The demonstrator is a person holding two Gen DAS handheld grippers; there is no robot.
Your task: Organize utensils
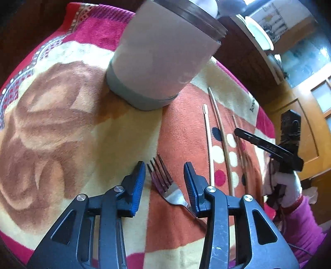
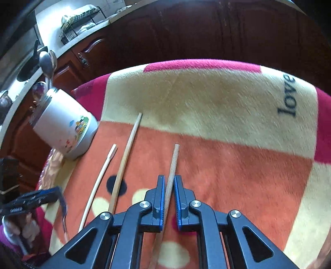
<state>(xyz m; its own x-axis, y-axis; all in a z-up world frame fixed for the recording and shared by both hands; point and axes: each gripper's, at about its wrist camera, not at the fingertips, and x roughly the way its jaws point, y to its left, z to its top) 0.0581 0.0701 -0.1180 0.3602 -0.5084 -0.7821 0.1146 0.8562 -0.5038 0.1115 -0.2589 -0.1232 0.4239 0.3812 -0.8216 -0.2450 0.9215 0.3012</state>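
Note:
In the left wrist view a metal fork lies on the patterned blanket, tines pointing away. My left gripper is open around its head, and neither pad touches it. A white cup stands just beyond, and in the right wrist view the cup holds spoons. My right gripper is shut on a wooden chopstick that lies on the blanket. Left of it lie a longer chopstick and a thin pale stick. A gloved hand holds the right gripper.
The blanket's far edge drops off in front of dark wooden cabinets. A dish rack stands on the counter at the back left. An orange wooden door is at the right of the left wrist view.

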